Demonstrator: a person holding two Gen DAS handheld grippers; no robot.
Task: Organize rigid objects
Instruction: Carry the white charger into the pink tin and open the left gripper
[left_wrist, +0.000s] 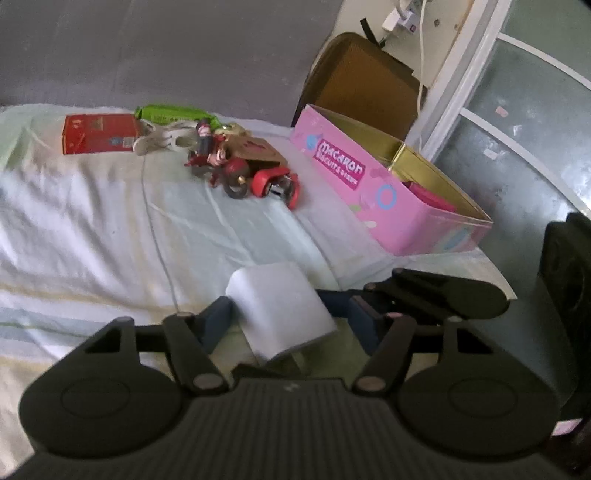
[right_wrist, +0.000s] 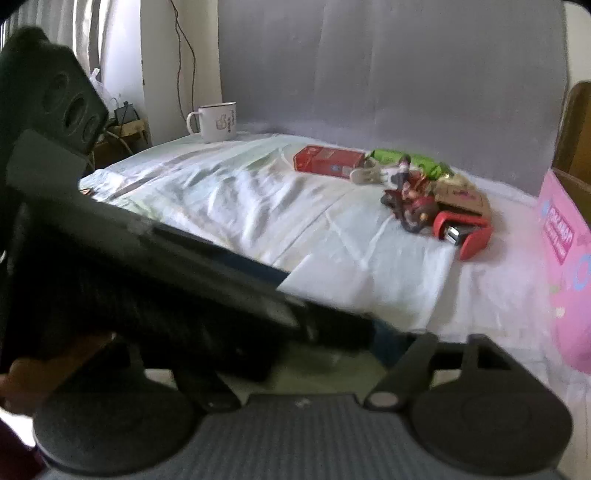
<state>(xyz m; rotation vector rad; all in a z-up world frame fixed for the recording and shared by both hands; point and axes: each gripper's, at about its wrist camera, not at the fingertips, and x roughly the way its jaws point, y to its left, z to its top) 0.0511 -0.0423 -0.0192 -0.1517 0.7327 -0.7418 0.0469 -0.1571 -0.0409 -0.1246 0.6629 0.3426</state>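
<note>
Clutter lies well ahead of the left gripper (left_wrist: 282, 314): red box (left_wrist: 98, 133) far left, toy motorcycle (left_wrist: 225, 162) and red stapler (left_wrist: 275, 184) ahead, open pink tin (left_wrist: 373, 184) to the right. Its jaws pinch a white block (left_wrist: 280, 306). Whether the right gripper's (right_wrist: 332, 332) jaws are spread I cannot tell; the other tool hides them.

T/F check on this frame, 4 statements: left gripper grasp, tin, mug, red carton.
1. The left gripper has a white block between its fingers. True.
2. The pink tin has its lid on. False: it is open, its gold inside showing.
3. The white mug stands at the far edge of the bed. True.
4. The red carton is inside the tin. False: it lies on the sheet.
</note>
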